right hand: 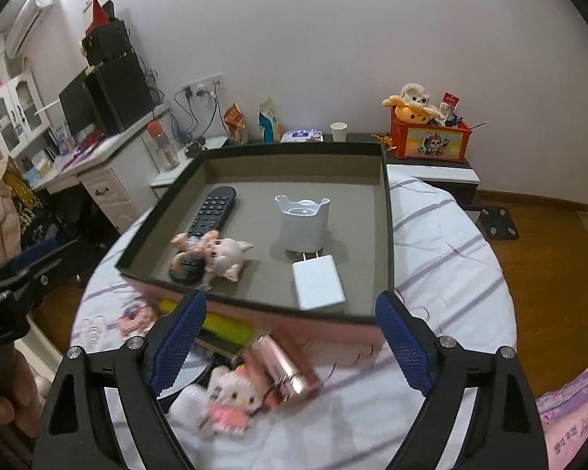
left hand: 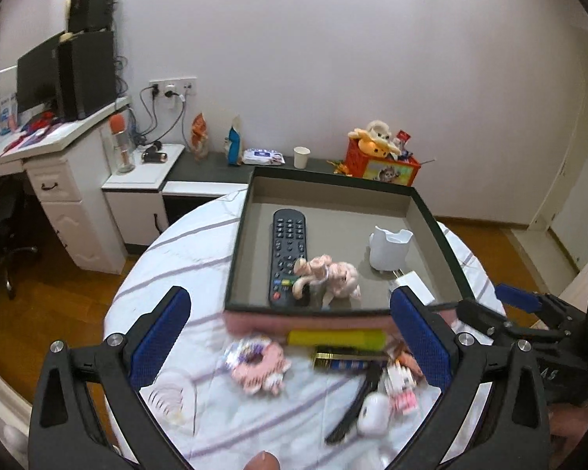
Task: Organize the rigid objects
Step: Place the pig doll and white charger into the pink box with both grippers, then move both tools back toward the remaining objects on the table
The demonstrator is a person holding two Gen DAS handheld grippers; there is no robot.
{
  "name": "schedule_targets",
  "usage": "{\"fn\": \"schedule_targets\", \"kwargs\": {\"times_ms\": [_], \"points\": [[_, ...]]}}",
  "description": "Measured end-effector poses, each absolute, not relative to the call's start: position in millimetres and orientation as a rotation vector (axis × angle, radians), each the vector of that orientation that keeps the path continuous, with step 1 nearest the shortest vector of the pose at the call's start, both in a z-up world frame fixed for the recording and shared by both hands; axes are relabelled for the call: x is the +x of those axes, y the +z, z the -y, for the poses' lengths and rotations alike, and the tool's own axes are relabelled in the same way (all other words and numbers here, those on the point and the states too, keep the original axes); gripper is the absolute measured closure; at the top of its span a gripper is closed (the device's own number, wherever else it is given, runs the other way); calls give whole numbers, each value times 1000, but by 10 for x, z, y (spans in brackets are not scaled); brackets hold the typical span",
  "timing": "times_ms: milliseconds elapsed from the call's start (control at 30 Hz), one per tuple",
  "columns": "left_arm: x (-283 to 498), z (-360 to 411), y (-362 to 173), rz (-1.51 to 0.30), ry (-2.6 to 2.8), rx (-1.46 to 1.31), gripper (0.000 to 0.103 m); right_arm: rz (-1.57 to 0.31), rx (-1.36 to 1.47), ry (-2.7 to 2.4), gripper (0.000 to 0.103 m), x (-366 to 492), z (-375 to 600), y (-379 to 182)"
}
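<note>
Both the left gripper (left hand: 290,337) and the right gripper (right hand: 290,337) hang with jaws wide apart and empty above the round tabletop (left hand: 200,243) under its white, purple-striped cloth. The dark-rimmed shallow cardboard tray (right hand: 386,211) already holds the black remote control (left hand: 288,252), pink pig figurine (right hand: 223,258), white plastic holder (right hand: 302,221) and white flat charger (right hand: 317,282), apparently the sorted rigid pieces. A yellow marker (left hand: 335,338), pink case (right hand: 282,368) and other bits wait near its front wall, and a desk, wall sockets and wooden floor lie beyond.
</note>
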State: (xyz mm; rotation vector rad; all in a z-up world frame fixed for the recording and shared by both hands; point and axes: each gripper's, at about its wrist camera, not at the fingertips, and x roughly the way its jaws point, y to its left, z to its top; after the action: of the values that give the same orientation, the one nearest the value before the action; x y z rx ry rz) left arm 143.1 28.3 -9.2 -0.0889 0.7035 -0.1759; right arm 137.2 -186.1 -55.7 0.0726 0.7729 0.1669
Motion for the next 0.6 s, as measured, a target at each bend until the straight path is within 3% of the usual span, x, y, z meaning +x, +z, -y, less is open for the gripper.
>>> {"fn": "schedule_targets", "kwargs": {"times_ms": [600], "points": [[456,-446,-207,-706,-156,-92,0,-704,91,166,13,288,1874,-371]]}}
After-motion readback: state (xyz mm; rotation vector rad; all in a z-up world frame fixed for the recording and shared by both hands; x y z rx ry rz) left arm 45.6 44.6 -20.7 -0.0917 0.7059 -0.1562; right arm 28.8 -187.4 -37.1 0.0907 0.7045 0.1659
